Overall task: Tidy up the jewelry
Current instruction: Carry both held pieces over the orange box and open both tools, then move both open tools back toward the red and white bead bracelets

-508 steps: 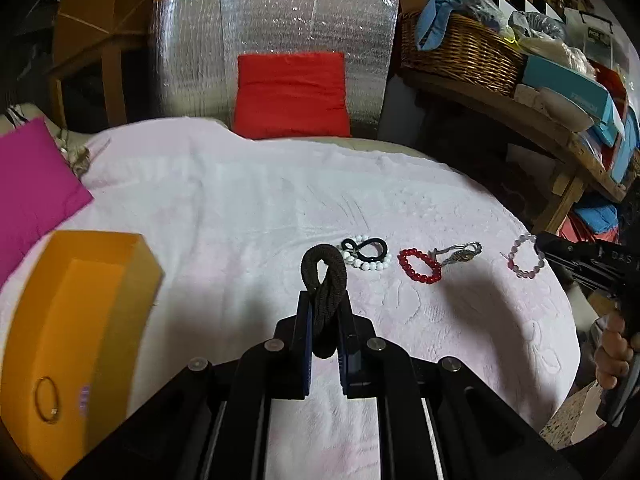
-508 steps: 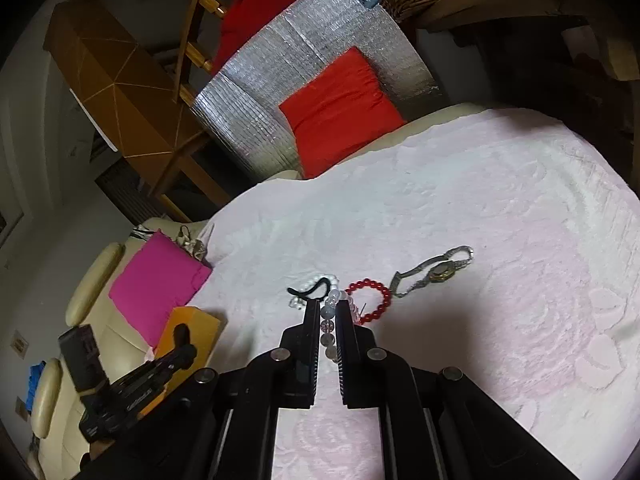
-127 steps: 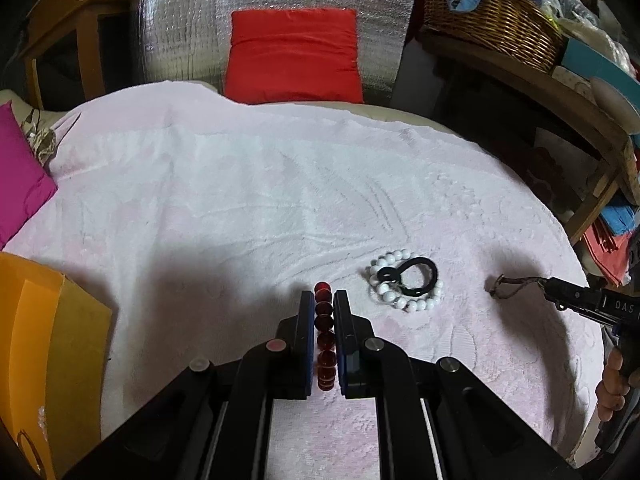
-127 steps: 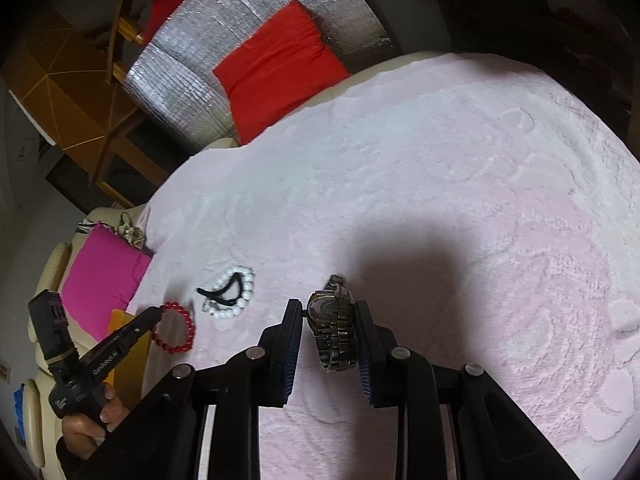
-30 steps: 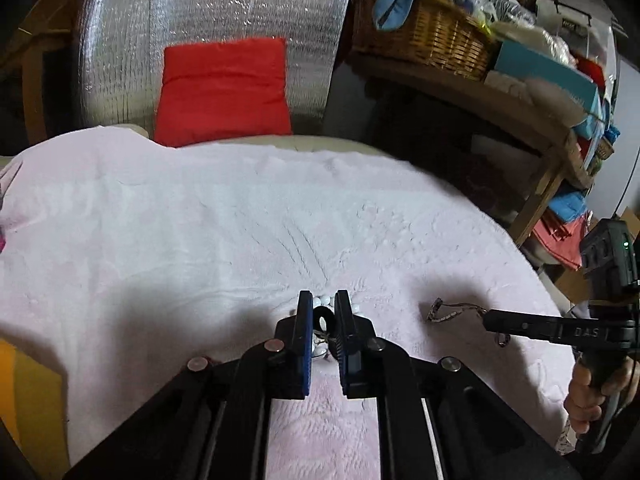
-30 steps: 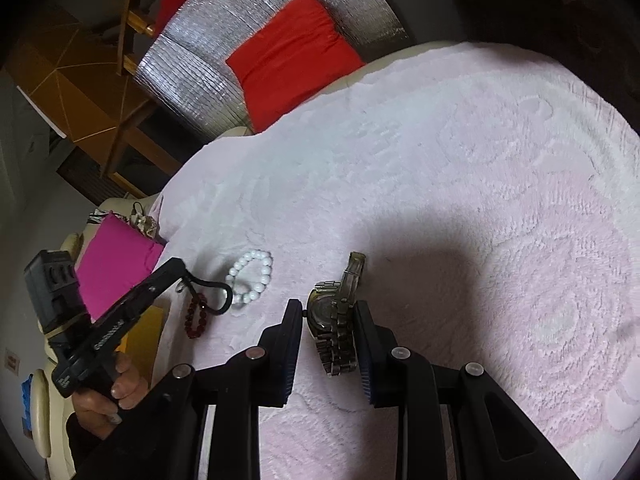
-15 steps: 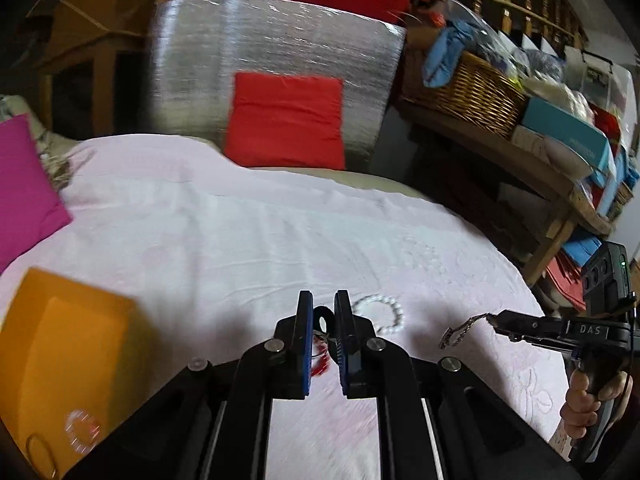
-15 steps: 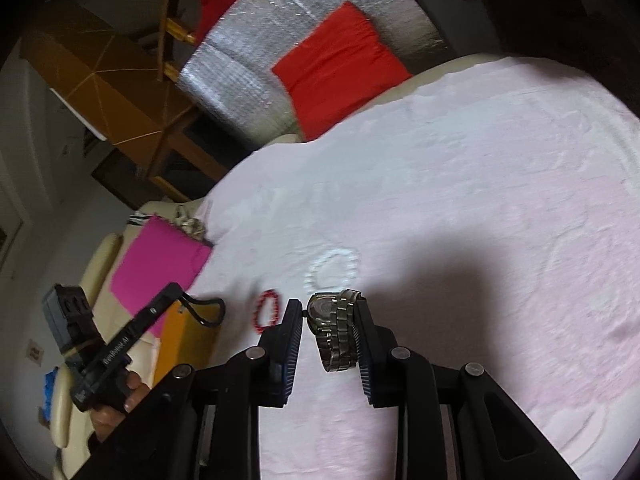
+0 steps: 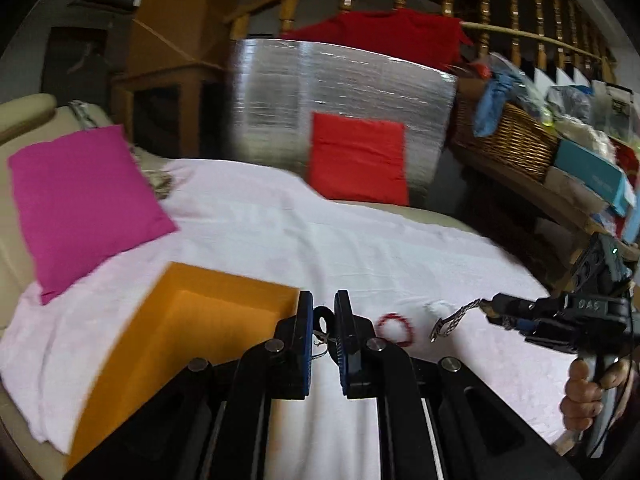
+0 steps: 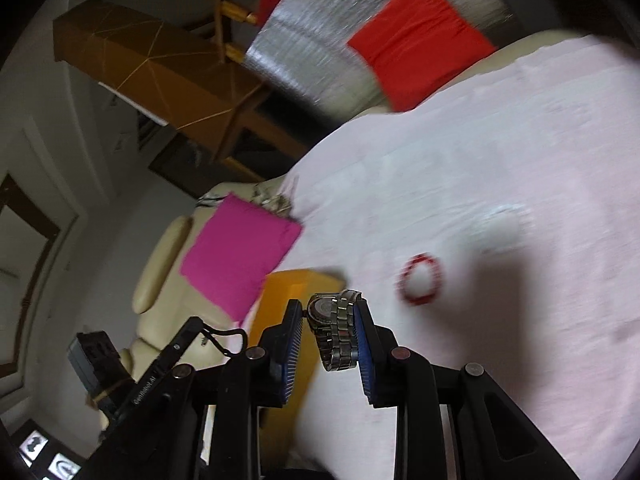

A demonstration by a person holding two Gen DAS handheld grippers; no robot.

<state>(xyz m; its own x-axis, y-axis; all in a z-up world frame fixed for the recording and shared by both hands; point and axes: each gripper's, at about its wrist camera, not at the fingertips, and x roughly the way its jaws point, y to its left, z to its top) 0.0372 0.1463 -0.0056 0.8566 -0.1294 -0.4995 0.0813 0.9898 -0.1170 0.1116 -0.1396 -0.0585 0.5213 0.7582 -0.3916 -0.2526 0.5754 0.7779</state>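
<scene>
Leaning at nine o'clock in the left wrist view is a magenta square cushion [image 9: 80,204] on a beige sofa [image 9: 24,108]. Below it, at about seven o'clock, stands an open orange cardboard box [image 9: 188,340] on the pale pink embossed blanket [image 9: 320,240]. The left gripper [image 9: 321,316] sits at six o'clock, its blue-padded jaws pressed nearly together on a black elastic loop [image 9: 321,315]; the loop pokes up between the tips, just right of the box's near corner. A blurred red bead bracelet [image 9: 395,329] lies on the blanket just right of those fingers, at about five o'clock, with a blurred white bead bracelet [image 9: 439,307] a little further right. At four o'clock the right gripper [image 9: 494,310] comes in from the side, held by a hand [image 9: 588,392], with the silver metal link watch [image 9: 456,318] dangling from its tip.

In the right wrist view, the left gripper [image 10: 198,326] shows at eight o'clock with the black loop hanging off its tip. The right gripper [image 10: 328,312] at six o'clock pinches the watch [image 10: 336,332] between its pads, case at the tips and band trailing back. The orange box [image 10: 296,292] lies directly beyond and left of the tips; the red bracelet [image 10: 420,280] lies at about four o'clock.
</scene>
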